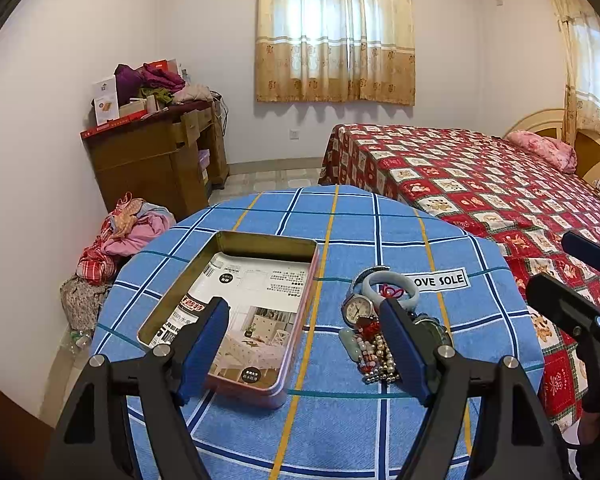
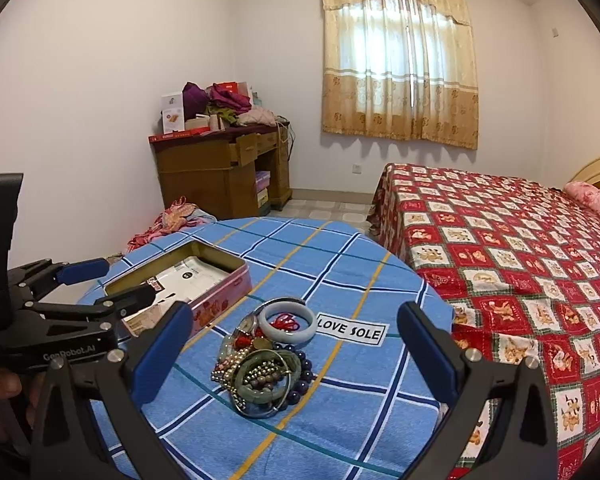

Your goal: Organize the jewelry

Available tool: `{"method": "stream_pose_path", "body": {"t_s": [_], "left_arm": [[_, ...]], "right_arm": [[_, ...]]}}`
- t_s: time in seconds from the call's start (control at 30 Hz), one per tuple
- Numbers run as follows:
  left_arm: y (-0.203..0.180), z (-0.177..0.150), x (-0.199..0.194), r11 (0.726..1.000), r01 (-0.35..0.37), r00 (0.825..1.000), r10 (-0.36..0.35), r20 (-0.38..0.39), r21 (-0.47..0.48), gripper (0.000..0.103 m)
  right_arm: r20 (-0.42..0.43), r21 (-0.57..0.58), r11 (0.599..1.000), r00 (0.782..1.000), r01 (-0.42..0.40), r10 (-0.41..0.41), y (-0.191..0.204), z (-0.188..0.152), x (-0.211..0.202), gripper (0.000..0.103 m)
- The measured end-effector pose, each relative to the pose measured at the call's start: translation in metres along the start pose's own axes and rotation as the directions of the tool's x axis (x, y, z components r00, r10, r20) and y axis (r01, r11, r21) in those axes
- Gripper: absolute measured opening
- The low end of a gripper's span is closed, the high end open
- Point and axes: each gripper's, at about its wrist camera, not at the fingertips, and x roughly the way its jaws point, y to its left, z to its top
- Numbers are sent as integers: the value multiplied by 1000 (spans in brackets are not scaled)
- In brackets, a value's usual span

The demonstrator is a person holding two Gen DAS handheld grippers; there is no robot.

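Left tongs (image 1: 304, 344) wide open, empty, right tongs (image 2: 296, 344) likewise, above jewelry pile (image 2: 260, 360)

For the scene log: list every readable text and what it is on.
"LOVE SOLE": white label on the blue cloth.
"GenRobot.AI": left gripper body, right wrist view.
Print on the paper in the tin: too small to read.
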Motion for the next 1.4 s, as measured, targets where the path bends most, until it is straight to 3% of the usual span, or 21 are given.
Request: {"method": "stream_pose_path", "body": {"t_s": [0.27,1.4], "left_arm": [[1,-3,2,1000,-3,1000,2,-6,-3,77],[5,-4,4,1000,-19,1000,19,-17,-10,77]], "right_arm": [[8,-21,999,1000,30,-30,3,-1,-2,103],[-15,-28,999,1000,16,-16,7,-6,4,103]]}}
